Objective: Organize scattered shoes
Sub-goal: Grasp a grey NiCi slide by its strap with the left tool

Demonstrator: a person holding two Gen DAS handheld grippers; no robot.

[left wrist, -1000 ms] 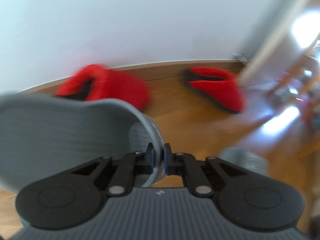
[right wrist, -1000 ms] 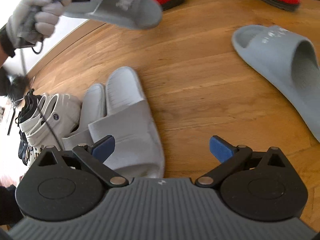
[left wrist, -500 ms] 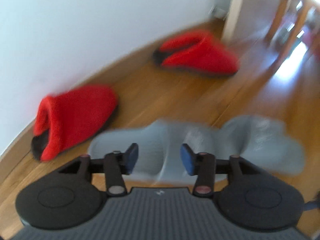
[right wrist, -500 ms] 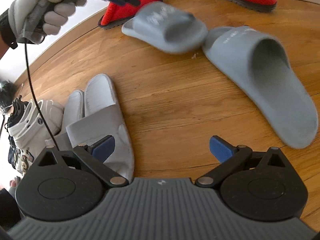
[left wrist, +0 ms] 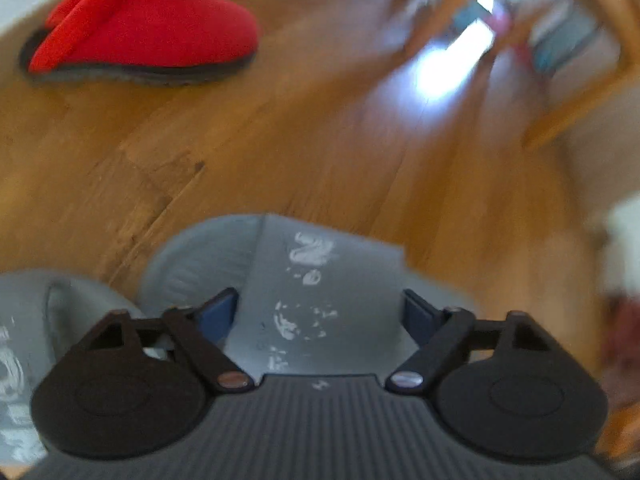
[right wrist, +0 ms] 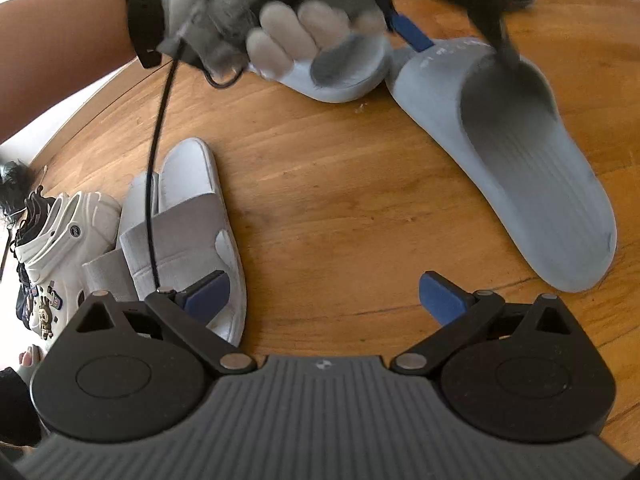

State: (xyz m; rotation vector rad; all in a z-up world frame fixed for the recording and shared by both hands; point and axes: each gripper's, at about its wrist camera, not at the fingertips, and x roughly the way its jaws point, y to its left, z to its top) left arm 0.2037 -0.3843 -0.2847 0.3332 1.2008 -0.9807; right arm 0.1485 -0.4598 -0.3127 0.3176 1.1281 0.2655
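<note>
In the left wrist view my left gripper (left wrist: 320, 312) stands over a grey slide (left wrist: 320, 276) with a worn white logo. Its jaws are opening, with the slide's strap between them. The right wrist view shows that gripper (right wrist: 460, 46) in a gloved hand, one blue finger (right wrist: 412, 34) at the toe end of this slide (right wrist: 520, 168). The matching grey slide (right wrist: 344, 72) lies toe to toe beside it, partly under the hand, and sits at the left edge of the left wrist view (left wrist: 52, 320). A red slipper (left wrist: 148, 28) lies beyond. My right gripper (right wrist: 324, 292) is open above bare floor.
A pair of white and grey slippers (right wrist: 188, 208) lies at the left beside a white clog (right wrist: 68, 232) and dark shoes (right wrist: 28, 216). The left gripper's black cable (right wrist: 154, 160) hangs across them. Wooden chair legs (left wrist: 580, 80) stand at the far right.
The left gripper let go of the grey slide, which now lies on the floor by its mate. It swung right and down, opened wide, and now straddles the other slide's strap.
</note>
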